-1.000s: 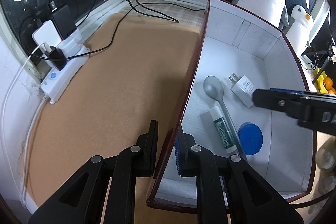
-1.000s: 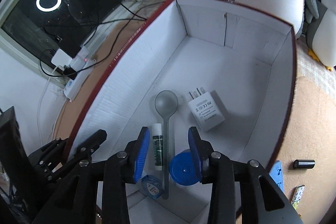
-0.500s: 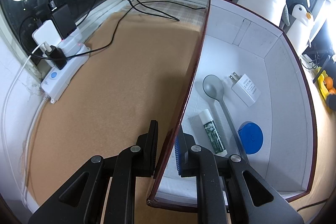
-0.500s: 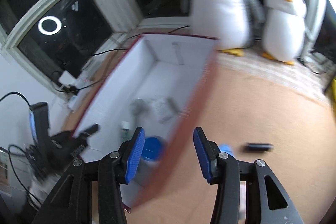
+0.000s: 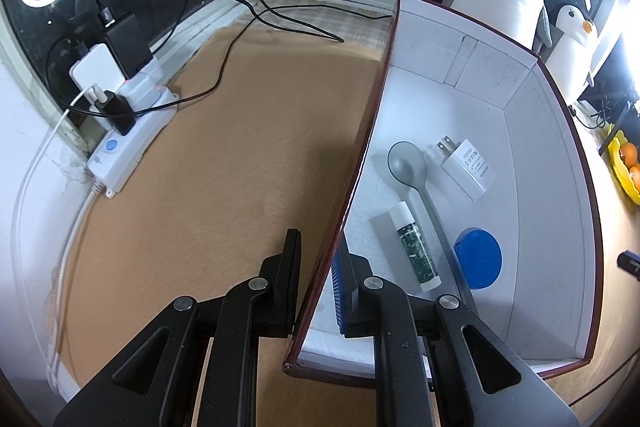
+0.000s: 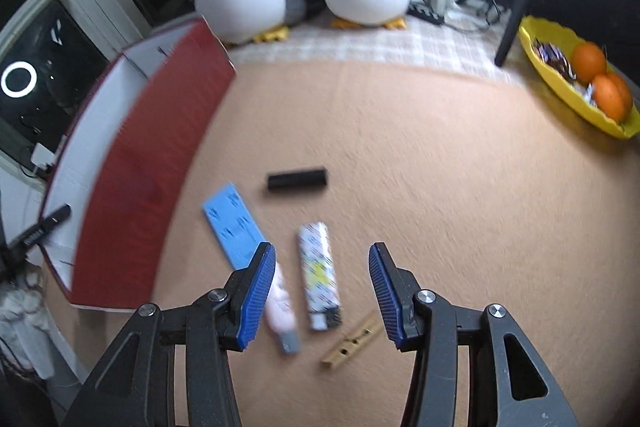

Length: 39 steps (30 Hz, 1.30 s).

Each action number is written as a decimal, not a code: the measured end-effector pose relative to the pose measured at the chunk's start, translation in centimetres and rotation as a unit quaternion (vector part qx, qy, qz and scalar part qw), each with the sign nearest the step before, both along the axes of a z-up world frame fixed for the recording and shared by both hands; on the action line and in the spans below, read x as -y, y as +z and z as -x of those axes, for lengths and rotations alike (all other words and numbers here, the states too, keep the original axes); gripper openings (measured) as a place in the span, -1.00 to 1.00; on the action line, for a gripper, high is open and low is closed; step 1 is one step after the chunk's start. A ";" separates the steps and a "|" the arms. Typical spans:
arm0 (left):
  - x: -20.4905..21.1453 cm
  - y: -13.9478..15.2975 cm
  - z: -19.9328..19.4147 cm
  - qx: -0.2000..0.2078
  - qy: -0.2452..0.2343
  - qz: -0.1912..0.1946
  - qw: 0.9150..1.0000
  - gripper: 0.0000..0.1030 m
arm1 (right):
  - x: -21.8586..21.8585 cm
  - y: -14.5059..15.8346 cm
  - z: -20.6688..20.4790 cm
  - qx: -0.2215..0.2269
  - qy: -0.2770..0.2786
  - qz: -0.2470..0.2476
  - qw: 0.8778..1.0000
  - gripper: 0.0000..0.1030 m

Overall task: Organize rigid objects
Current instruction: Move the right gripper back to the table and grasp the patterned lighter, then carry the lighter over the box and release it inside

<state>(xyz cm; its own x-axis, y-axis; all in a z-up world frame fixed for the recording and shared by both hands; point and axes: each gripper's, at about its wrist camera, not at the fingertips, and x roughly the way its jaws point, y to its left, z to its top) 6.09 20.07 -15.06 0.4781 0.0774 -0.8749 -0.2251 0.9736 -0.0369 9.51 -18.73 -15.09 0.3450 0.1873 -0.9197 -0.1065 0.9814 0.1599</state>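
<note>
The left gripper is clamped on the box wall. The right gripper hangs empty, jaws apart, above a patterned lighter at 12 o'clock, with a pink tube at 9. Closing off-centre could catch both. Open carpet lies toward 2 o'clock.

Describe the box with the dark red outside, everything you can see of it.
The box is an open-topped cardboard carton, dark red outside and white inside, with creases on its inner walls. It sits on the tan mat. The left gripper is clamped on its near side wall, one finger outside, one inside. On its floor lie a grey spoon, a white charger plug, a white tube and a blue round lid. From the right wrist view its red outer wall looks plain.
</note>
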 end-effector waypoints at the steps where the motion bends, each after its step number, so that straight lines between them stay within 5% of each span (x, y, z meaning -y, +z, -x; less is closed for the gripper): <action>1: 0.0 0.0 0.0 0.000 0.001 0.000 1.000 -0.74 | 0.0 -0.5 0.1 -0.004 0.002 0.002 1.000 -0.13; 12: 0.4 0.8 0.6 0.002 0.003 -0.005 1.000 -0.66 | -1.2 -4.2 -0.5 -0.031 0.022 0.027 0.999 -0.13; 26: 0.6 1.1 0.8 -0.001 0.009 -0.010 1.000 -0.66 | -1.4 -5.2 -1.0 -0.029 0.047 0.066 0.996 -0.15; 33: 0.6 1.1 0.8 -0.001 0.008 -0.010 1.000 -0.66 | -1.1 -5.1 -0.9 -0.025 0.058 0.084 0.994 -0.60; 39: 0.6 1.1 0.8 -0.001 0.008 -0.010 1.000 -0.66 | -0.6 -4.9 -0.8 -0.023 0.043 0.072 0.996 -0.60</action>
